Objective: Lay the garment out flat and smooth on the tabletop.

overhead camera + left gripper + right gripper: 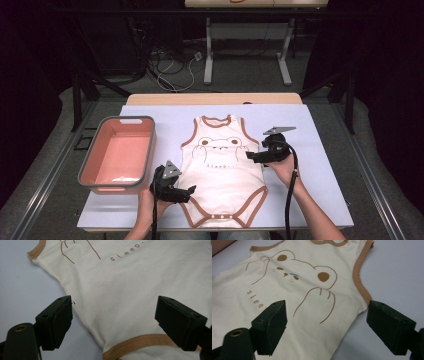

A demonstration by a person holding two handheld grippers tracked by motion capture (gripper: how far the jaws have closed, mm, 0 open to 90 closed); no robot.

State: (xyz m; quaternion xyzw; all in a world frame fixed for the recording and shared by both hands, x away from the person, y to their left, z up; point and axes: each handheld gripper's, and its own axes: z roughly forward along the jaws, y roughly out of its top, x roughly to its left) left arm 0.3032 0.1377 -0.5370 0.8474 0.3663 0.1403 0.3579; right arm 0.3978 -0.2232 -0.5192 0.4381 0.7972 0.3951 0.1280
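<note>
Bodysuit [223,165], one; tongs, two; basket [95,162], one.

Cream bodysuit [317,302] lying flat, hand-held gripper [325,327] jaws spread above it

Pale table [320,165] with cream bodysuit [222,175], pink tub [119,152].

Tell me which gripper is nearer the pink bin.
Left. The left gripper sits just off the pink bin's near right corner; the right gripper hovers across the bodysuit, by its far side.
</note>
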